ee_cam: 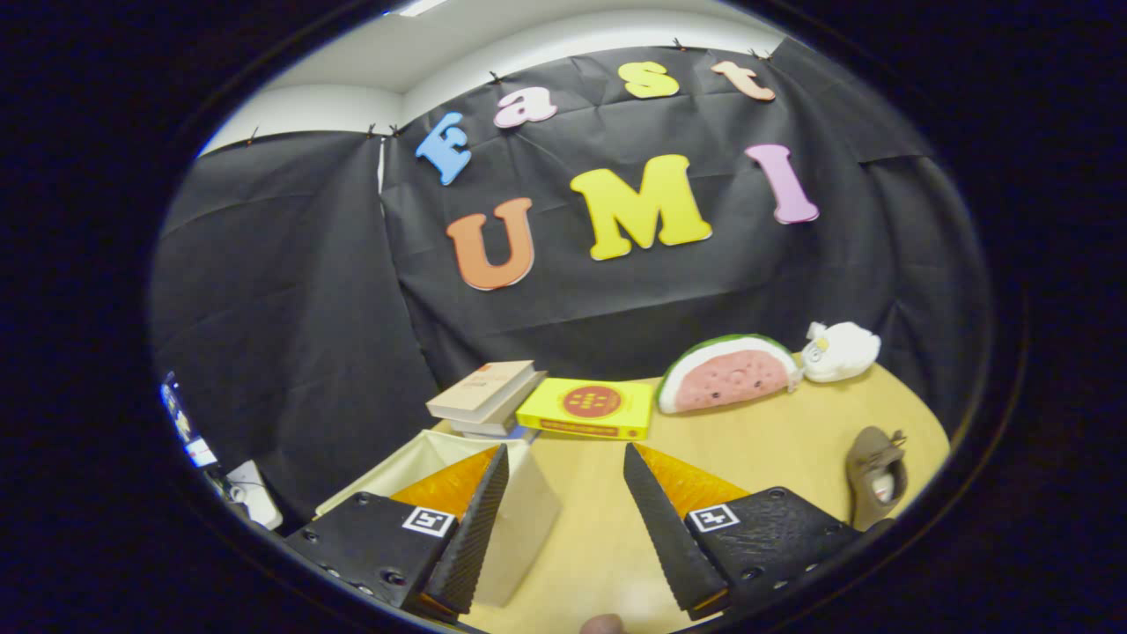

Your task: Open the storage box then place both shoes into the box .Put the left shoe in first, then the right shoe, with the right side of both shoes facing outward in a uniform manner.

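Tool [563, 493] released, fingers spread over bench [775, 440], gripping nothing. Box [519, 511] by left finger. Shoe [873, 475] lying well right.

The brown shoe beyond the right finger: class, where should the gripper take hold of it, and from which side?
Grip the brown shoe across its collar, coming down from above. It sits upright on the table with its opening facing up, giving two thin walls to pinch. The gripper is open, holding nothing.
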{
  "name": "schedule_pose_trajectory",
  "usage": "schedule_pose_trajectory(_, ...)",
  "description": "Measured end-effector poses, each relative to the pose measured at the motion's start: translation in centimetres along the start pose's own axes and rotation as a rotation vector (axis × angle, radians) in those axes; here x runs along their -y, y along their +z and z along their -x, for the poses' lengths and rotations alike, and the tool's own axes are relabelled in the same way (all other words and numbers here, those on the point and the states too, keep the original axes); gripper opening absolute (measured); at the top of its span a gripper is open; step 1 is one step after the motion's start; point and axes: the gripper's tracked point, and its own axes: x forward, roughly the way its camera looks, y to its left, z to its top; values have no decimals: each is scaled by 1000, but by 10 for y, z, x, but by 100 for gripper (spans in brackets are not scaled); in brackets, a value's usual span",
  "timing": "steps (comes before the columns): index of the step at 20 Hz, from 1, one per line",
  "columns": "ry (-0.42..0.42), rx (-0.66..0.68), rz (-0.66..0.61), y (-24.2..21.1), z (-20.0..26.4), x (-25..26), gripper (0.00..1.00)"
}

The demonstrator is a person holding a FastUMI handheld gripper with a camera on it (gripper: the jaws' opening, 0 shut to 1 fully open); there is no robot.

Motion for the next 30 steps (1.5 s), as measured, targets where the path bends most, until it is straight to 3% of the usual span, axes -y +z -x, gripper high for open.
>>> schedule_pose_trajectory(3, -107, -20, 85, 4, 27, 99, 81)
schedule_pose_trajectory(6, -268, -54, 178, 4, 51, 201, 81)
schedule_pose_trajectory(10, -357, -181, 159, -30, 58, 286, 81)
schedule_pose_trajectory(14, -378, -360, 115, -82, 40, 330, 91)
schedule_pose_trajectory(21, -402, -477, 53, -124, 14, 360, 90)
schedule_pose_trajectory(24, -422, -510, 37, -134, 5, 370, 46)
schedule_pose_trajectory(25, -463, -526, 44, -139, 6, 379, 49)
schedule_pose_trajectory(28, -466, -503, -24, -132, 7, 380, 1)
schedule_pose_trajectory(30, -459, -490, -95, -131, 8, 372, 1)
